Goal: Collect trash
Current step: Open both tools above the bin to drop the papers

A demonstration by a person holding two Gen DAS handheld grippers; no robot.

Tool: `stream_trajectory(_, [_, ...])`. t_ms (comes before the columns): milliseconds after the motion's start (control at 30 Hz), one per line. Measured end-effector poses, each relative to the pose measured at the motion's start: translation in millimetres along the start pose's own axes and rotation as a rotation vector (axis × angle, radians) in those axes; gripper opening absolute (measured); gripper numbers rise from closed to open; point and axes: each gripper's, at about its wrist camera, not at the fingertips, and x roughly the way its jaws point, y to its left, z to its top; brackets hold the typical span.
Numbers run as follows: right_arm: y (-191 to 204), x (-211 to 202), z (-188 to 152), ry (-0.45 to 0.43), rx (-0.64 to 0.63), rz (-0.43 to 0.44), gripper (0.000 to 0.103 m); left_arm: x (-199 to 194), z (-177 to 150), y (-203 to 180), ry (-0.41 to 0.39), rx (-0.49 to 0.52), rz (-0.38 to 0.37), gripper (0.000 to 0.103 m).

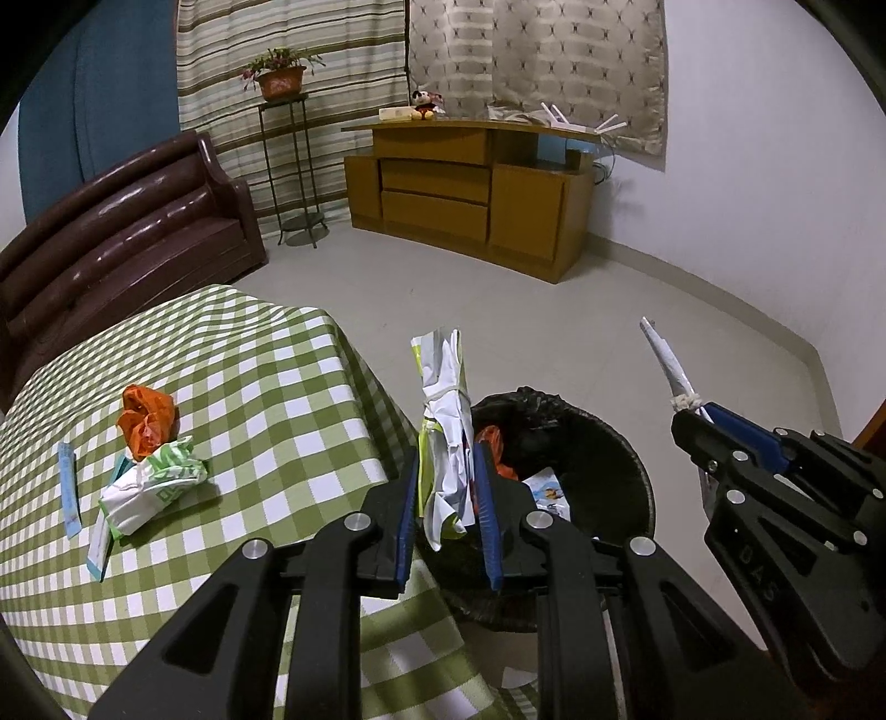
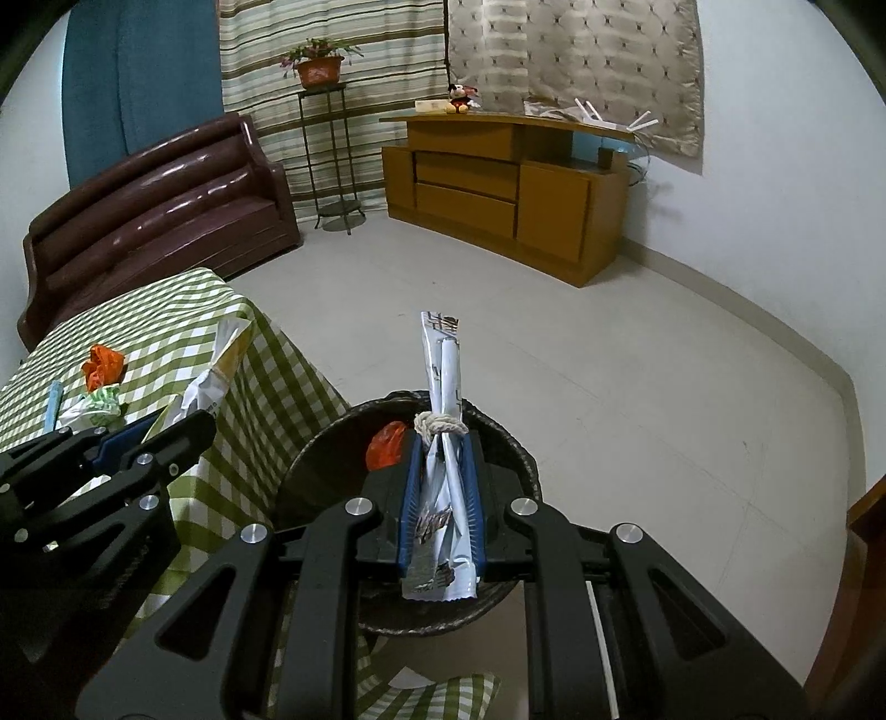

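We hold a crumpled white-green wrapper (image 1: 443,432) pinched upright in our left gripper (image 1: 443,526), the black bin (image 1: 609,437) just below and ahead of its tips. Our right gripper (image 2: 441,498) clamps a tied silver packet (image 2: 440,443), long axis forward, directly over the bin. More trash (image 1: 149,443) lies on the checked table (image 1: 277,387) to the left; nothing blocks the drop.

Pale tiled floor (image 1: 498,299); brown leather sofa (image 1: 127,232); wooden cabinet (image 1: 470,194); striped curtains (image 1: 293,33); white wall (image 1: 747,166)
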Motion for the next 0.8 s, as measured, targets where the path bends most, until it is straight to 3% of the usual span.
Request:
stream_trajectory(200, [-4.8,5.4,-1.0,0.001,0.012,-0.006,0.016,5.7,5.0,-7.2,-0.002,0.024,0.013,0.022])
stream_trajectory(367, [-9.5,9.8,-3.5,0.008,0.025,-0.011,0.028,10.1,3.9,-7.1,0.008,0.014,0.02,0.046])
stream_trajectory(800, [-11.9,7.5,-1.3,0.001,0.033,-0.012,0.039,6.2,1.7,1.8,0.009,0.006,0.034,0.05])
